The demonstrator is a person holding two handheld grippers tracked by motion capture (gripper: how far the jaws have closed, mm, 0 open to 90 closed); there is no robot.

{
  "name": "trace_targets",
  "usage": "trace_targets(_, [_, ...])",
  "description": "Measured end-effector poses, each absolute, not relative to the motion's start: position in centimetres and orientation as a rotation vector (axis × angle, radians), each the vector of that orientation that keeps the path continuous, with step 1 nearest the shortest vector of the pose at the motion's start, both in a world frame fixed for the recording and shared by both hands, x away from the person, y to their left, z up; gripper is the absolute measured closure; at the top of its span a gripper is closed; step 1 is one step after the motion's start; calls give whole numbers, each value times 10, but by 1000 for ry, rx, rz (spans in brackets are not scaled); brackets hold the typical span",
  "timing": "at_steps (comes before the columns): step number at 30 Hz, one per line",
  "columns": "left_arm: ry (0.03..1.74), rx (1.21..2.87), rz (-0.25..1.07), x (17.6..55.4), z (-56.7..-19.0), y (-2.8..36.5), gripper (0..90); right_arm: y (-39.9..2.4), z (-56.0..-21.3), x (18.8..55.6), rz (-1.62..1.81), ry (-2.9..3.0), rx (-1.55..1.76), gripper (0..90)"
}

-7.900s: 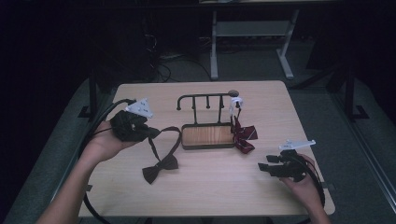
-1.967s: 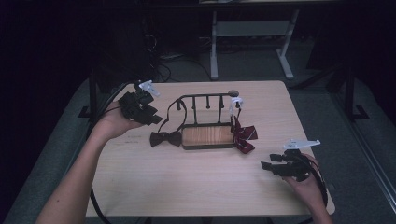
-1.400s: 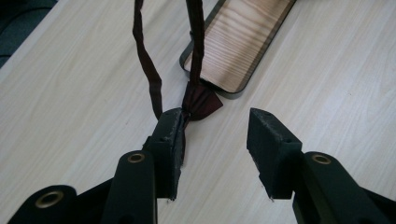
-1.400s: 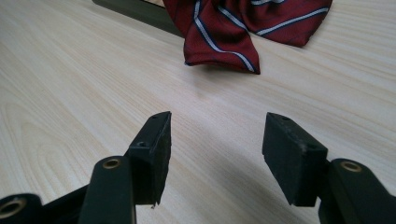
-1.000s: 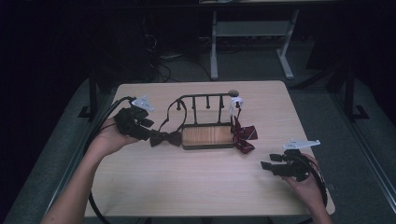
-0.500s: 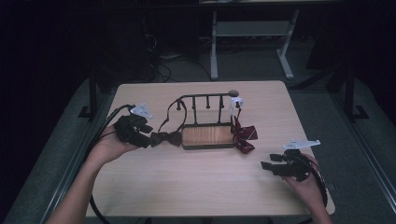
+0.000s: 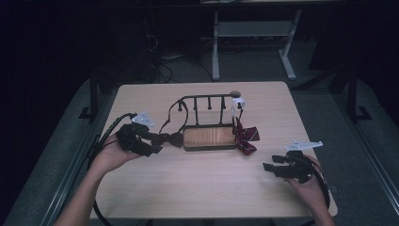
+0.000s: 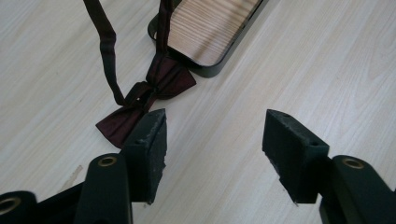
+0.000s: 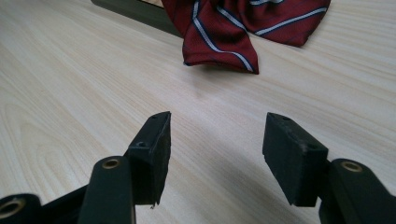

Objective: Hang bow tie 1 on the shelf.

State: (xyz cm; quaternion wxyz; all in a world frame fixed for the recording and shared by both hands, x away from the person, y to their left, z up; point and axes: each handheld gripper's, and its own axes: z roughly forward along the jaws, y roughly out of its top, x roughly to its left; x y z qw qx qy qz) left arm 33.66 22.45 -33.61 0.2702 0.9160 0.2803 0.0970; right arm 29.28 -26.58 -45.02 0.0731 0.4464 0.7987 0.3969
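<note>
Releasing: left hand-held gripper [image 8: 212, 133] jaws just opening, nothing between. Dark bow tie [image 8: 144, 100] lies on surface [image 7: 211, 183] beside rack [image 7: 209, 136], strap looped over rail. Right hand-held gripper [image 9: 215, 135] jaws apart, idle near striped bow tie [image 9: 233, 28].

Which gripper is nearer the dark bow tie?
Left. The left gripper sits right beside the dark bow tie, jaws open; the right gripper rests far across the table, nearer the striped tie.

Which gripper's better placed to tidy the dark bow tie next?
Left, probably. The left gripper is open right beside the dark bow tie by the rack; the right gripper sits near the striped tie.
</note>
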Motion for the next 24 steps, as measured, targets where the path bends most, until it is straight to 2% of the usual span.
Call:
trace_targets(11, [767,2457,258,329,-350,227,365,-266,-451,293,1195,2394,1338,417])
trace_targets(24, [772,2449,240,319,-376,226,362,-266,-450,292,1203,2386,1343,417])
